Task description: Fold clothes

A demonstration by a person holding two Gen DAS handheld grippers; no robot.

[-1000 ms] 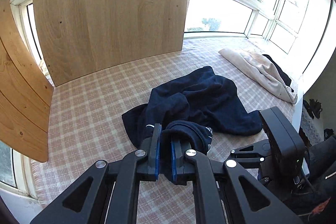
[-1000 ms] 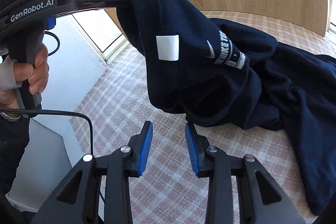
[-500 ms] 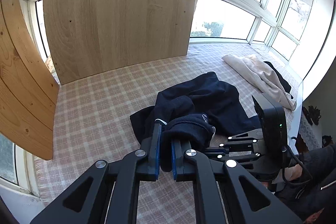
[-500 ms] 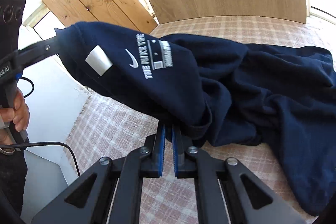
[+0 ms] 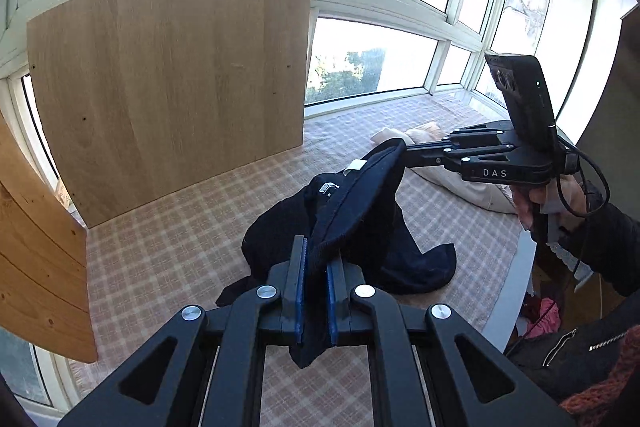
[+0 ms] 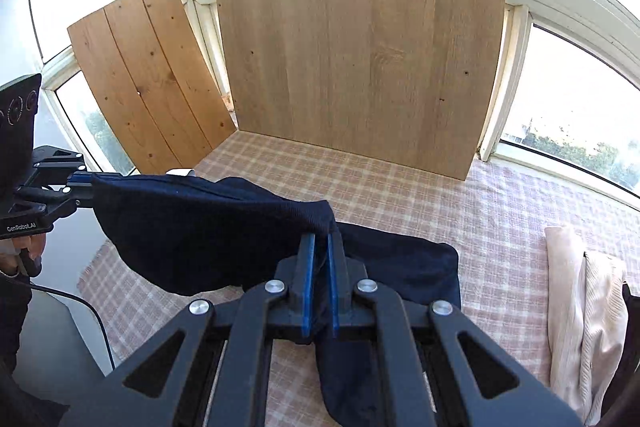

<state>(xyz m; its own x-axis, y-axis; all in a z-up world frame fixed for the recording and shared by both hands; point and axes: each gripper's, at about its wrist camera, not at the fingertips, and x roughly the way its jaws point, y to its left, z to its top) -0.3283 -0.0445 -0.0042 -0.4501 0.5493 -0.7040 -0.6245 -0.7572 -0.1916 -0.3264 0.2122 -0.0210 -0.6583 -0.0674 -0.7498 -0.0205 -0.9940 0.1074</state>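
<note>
Left tool [image 5: 316, 297] clamped on one edge of a dark blue garment [image 5: 360, 203], right tool [image 6: 319, 281] clamped on another edge; cloth stretched between them, the rest trailing onto the checked surface [image 5: 168, 239]; pale folded clothes [image 6: 584, 311] lying near, wooden board [image 6: 360, 51] behind

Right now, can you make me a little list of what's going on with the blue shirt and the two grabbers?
garment: dark navy shirt, hem stretched in the air between the two grippers
left gripper: shut on the shirt's edge
right gripper: shut on the shirt's edge
rest of the shirt: heaped on the checked cloth
other clothes: cream garment lying at the side, untouched
background: wooden board leaning against the windows
folding: not yet started
</note>
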